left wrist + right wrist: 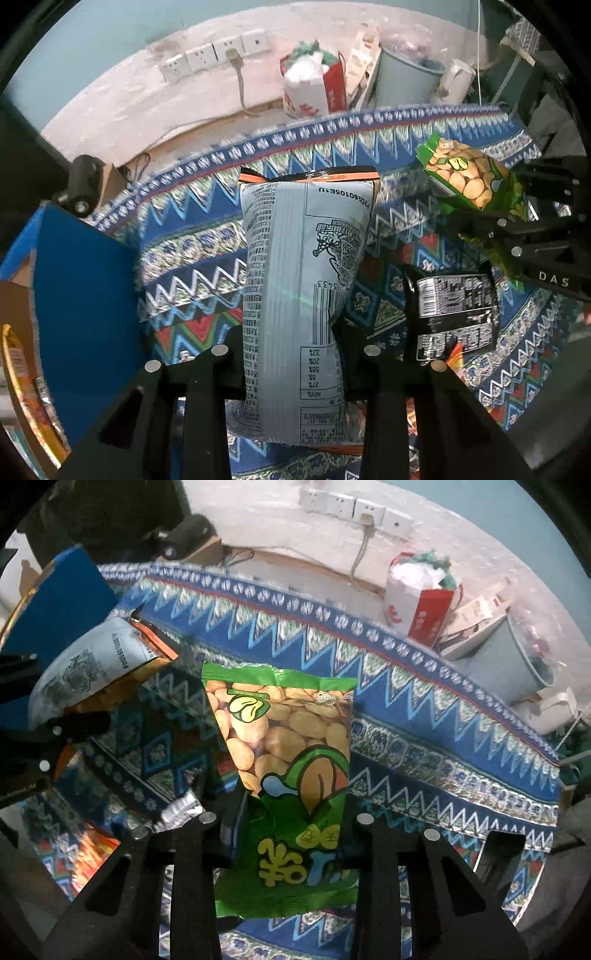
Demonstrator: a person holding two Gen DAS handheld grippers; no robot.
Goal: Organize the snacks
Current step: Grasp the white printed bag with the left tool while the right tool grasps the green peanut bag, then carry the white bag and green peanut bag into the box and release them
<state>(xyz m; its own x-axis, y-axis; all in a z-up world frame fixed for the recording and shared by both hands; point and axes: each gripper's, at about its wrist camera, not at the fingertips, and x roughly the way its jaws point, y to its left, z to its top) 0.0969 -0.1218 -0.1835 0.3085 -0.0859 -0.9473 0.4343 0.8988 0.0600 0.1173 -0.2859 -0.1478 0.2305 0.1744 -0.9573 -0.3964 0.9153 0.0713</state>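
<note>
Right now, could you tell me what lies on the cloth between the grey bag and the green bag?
A black packet lies flat on the cloth between the grey bag and green bag, in the left wrist view.

1. Both views are round fisheye pictures with black corners; straight lines, such as the border of the patterned cloth [332, 125], bow into curves toward the rim.
2. Light is soft, even and moderately bright, with a cool bluish cast; its source is not shown.
3. The pale wall [122, 99] is the brightest area and looks slightly washed out.
4. A faint sheen runs across the grey snack bag [295, 295]; the print on it stays readable.
5. The green snack bag [291, 760] is sharp at centre, with mild glare on its foil.
6. The left edge of the right wrist view is smeared and dim; the cloth beneath the bags lies in shadow.
</note>
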